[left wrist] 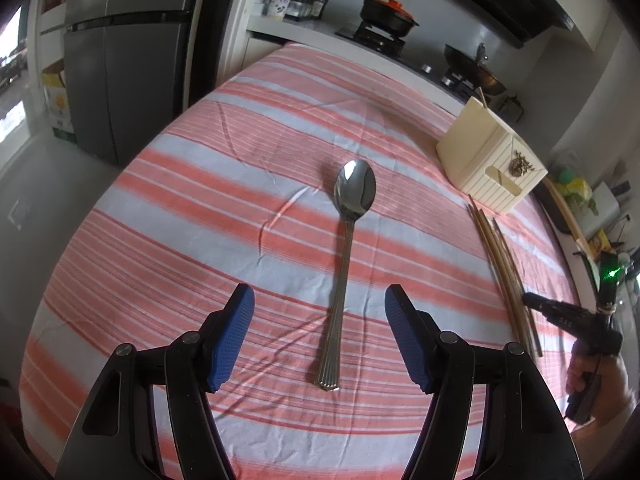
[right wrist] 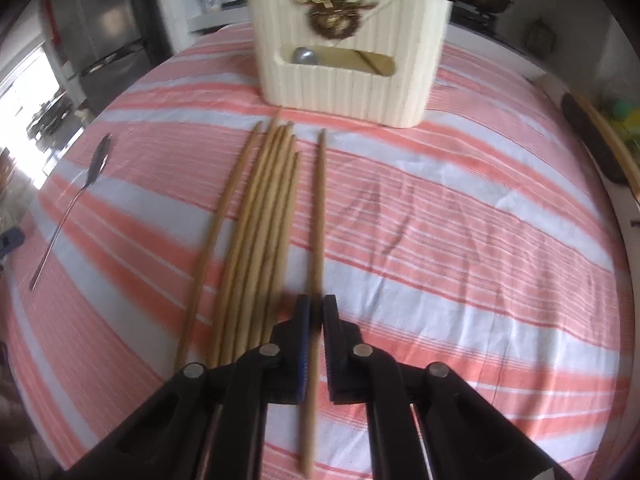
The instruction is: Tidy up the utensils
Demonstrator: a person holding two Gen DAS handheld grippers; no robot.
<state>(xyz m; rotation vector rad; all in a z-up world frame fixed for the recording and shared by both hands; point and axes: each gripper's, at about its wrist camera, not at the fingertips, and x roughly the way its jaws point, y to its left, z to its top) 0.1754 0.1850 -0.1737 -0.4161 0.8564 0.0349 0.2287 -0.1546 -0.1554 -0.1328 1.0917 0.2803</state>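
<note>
A steel spoon point(left wrist: 347, 240) lies on the striped tablecloth, handle toward me. My left gripper point(left wrist: 320, 304) is open, its blue pads either side of the handle, above it. The spoon also shows far left in the right wrist view point(right wrist: 80, 192). My right gripper point(right wrist: 316, 312) is shut on a single wooden chopstick point(right wrist: 320, 200), which runs between its pads. Several more chopsticks point(right wrist: 256, 216) lie side by side just left of it. A cream utensil holder point(right wrist: 348, 56) stands beyond them, with a spoon bowl point(right wrist: 305, 57) and a chopstick visible through its slot.
The holder point(left wrist: 490, 164) and chopsticks point(left wrist: 504, 272) sit right of the spoon in the left wrist view, with the right gripper's body point(left wrist: 572, 320) beyond. A fridge point(left wrist: 120, 60) stands left; a stove with pots point(left wrist: 388, 16) is behind the table.
</note>
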